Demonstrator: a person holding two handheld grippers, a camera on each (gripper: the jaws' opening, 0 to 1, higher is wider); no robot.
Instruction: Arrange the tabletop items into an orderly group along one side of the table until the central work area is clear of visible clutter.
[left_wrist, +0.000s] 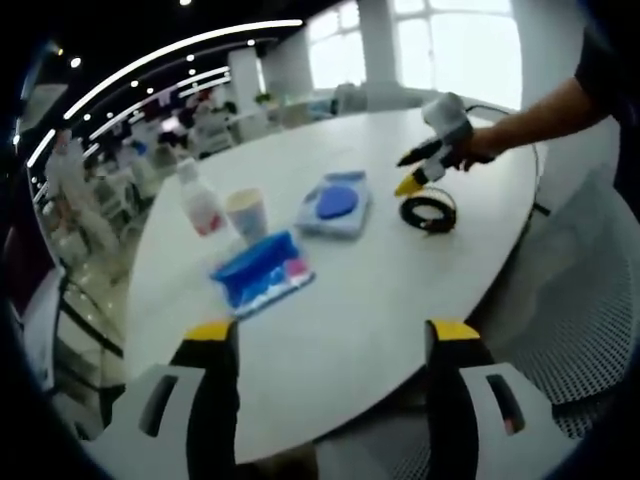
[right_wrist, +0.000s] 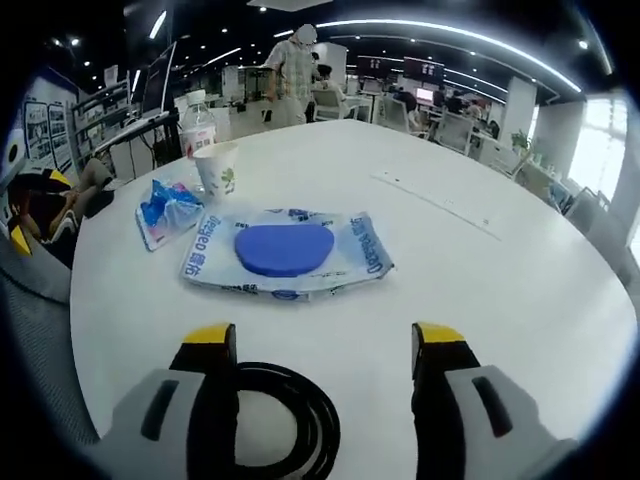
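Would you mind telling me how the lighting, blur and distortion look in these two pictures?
Left gripper view: windows behind the table blow out white, the picture is soft throughout, and the ceiling light strips bow into arcs. Right gripper view: sharper and evenly lit, print on the wipes pack partly legible; the table edge curves strongly, and the window glares.

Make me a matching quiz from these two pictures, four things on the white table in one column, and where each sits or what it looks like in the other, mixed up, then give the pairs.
Things:
1. paper cup
2. wet wipes pack
3. black cable coil
4. bottle

Descriptions:
A. lies flat, with a blue oval lid
B. loop right at the right gripper
C. stands upright, white with a small print
D. clear, with a white cap and red label

Pairs: 1-C, 2-A, 3-B, 4-D
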